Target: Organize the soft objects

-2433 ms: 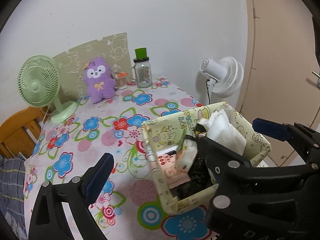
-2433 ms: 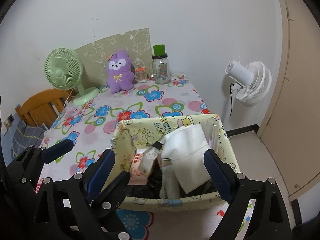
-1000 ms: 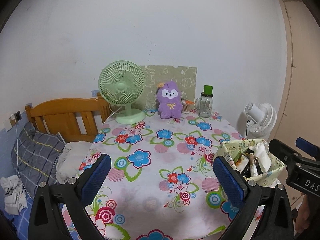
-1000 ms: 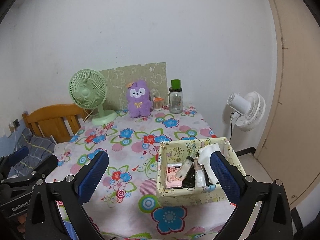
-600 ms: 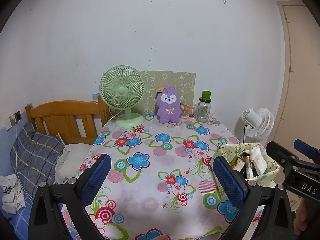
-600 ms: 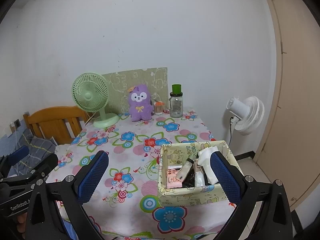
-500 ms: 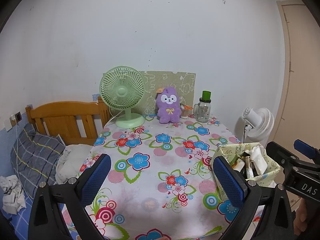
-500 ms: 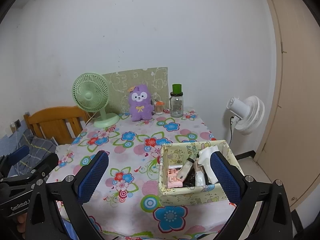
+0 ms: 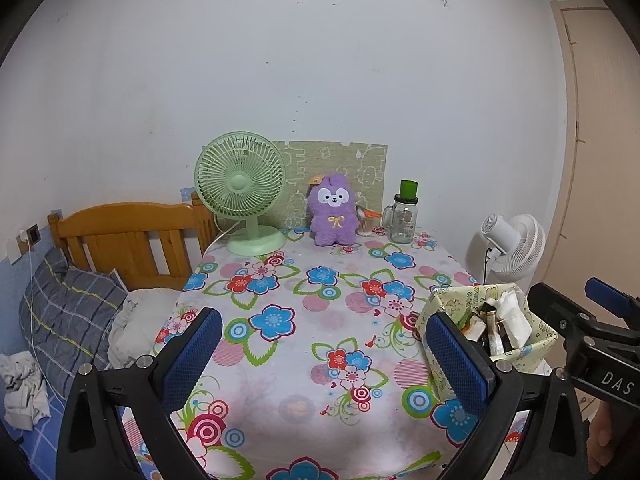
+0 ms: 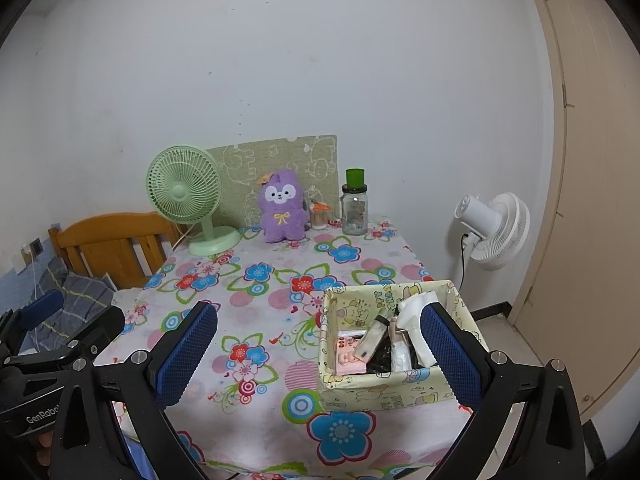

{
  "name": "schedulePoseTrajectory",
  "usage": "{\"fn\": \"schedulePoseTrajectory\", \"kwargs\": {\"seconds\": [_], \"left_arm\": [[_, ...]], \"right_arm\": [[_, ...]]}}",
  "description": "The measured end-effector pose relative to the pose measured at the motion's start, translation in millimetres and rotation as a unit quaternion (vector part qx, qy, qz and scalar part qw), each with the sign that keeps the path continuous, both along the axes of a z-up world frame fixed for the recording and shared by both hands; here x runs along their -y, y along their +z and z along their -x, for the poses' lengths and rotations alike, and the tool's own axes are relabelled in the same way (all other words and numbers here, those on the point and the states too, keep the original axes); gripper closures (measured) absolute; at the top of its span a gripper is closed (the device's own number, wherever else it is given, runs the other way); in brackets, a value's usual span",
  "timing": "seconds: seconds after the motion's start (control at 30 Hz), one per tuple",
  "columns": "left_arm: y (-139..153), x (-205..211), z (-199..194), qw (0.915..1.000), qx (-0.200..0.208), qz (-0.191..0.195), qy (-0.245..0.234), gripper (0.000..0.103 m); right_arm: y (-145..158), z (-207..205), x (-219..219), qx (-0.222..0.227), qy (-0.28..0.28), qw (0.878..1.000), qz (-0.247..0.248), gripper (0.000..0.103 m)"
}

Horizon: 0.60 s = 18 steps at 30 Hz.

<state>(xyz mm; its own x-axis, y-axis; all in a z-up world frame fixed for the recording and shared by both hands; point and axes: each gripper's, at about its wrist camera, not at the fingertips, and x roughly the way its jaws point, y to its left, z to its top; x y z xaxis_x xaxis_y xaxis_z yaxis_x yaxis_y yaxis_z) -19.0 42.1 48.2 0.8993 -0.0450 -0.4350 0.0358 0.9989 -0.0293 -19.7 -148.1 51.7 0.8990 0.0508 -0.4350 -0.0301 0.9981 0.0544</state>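
"GenRobot" reads partly on the left gripper [image 9: 322, 354], "DAS" on the right gripper [image 10: 316, 350]; both fingers spread, storage box [image 10: 384, 394] at 3 o'clock.

White walls [image 9: 320, 60], a wooden bed frame [image 9: 124, 236], and a beige door [image 10: 592, 200]

Domestic bedroom, wooden bed headboard [image 9: 132, 236] and plaid pillow [image 9: 64, 316] at left, floral-clothed table [image 9: 320, 320], plush toy [image 9: 334, 210] at far edge

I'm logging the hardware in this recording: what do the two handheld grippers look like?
Both the left gripper and the right gripper have black frames with silver bolts and two fingers faced in blue textured padding. White lettering marks each body: "GenRobo" left, "DAS" right.
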Motion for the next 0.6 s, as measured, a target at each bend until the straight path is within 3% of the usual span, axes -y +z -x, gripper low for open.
{"fn": "schedulePoseTrajectory", "kwargs": {"seconds": [0.6], "left_arm": [[-0.3,2.5,0.3,1.0000,-0.002,-0.002,-0.003,0.000]], "right_arm": [[0.1,1.0,0.7,0.000,-0.003,1.000,-0.004,0.000]]}}
